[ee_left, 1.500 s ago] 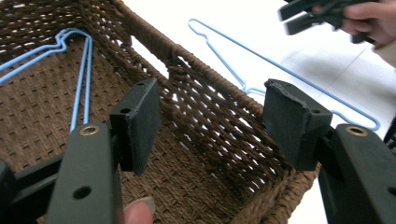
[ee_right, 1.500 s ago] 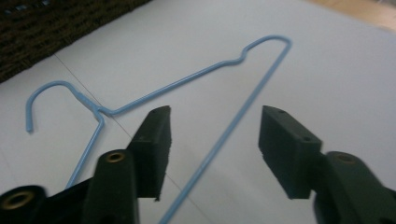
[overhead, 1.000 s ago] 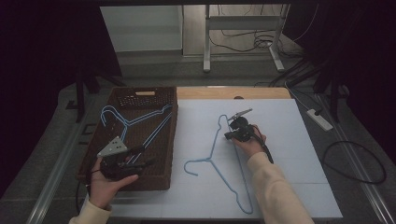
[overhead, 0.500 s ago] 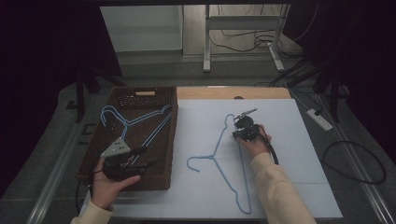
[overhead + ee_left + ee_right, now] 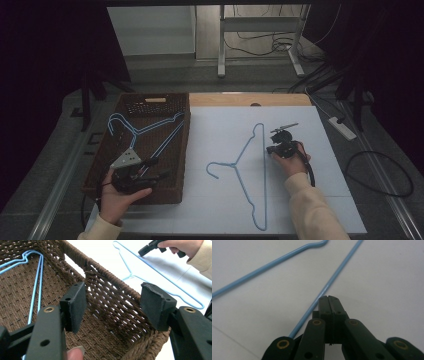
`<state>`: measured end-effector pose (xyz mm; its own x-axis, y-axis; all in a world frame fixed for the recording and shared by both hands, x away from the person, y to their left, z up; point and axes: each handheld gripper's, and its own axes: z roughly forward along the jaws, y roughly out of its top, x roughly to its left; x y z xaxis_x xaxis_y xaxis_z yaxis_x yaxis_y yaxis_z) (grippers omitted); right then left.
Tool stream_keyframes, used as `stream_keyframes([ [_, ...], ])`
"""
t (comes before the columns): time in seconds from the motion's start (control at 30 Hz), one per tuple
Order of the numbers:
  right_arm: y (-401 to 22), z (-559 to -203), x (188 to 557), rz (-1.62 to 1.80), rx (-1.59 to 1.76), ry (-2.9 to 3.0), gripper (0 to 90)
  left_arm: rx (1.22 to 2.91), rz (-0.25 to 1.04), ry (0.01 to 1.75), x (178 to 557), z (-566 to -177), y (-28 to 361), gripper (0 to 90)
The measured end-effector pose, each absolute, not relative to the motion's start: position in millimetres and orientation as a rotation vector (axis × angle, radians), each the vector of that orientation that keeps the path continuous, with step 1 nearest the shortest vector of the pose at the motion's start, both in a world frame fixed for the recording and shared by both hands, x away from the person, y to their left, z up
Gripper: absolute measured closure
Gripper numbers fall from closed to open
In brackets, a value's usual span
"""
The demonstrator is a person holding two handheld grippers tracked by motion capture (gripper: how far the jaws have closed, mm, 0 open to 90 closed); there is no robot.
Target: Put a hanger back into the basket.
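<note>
A basket [image 5: 145,150] is set on the left part of the table [image 5: 320,200], and a hanger [image 5: 142,131] is laid in it. A second hanger [image 5: 245,170] is laid flat on the table, right of the basket. The left gripper [image 5: 150,170] is held over the basket's near end; the right gripper [image 5: 272,149] is placed just beside the second hanger's long bar, on its right.

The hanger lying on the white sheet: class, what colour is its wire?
Light blue; the hanger shows best in the high view.
</note>
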<state>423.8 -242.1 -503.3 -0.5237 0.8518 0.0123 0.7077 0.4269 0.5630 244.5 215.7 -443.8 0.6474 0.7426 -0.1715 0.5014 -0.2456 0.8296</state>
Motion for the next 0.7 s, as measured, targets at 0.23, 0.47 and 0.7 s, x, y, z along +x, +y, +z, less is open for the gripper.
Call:
stream_keyframes([
  [0.23,-222.6,-502.7,431.6,0.783,1.242,2.462,90.0,1.902,0.322,0.981,243.9,-442.1,216.4,37.9],
  [0.47,-214.7,-507.4,437.8,0.684,1.255,2.432,90.0,1.898,0.320,0.986,244.5,-443.1,220.3,37.9],
  [0.7,-226.6,-504.6,434.8,0.602,1.304,2.396,90.0,1.894,0.324,0.982,243.4,-441.5,220.0,37.9],
])
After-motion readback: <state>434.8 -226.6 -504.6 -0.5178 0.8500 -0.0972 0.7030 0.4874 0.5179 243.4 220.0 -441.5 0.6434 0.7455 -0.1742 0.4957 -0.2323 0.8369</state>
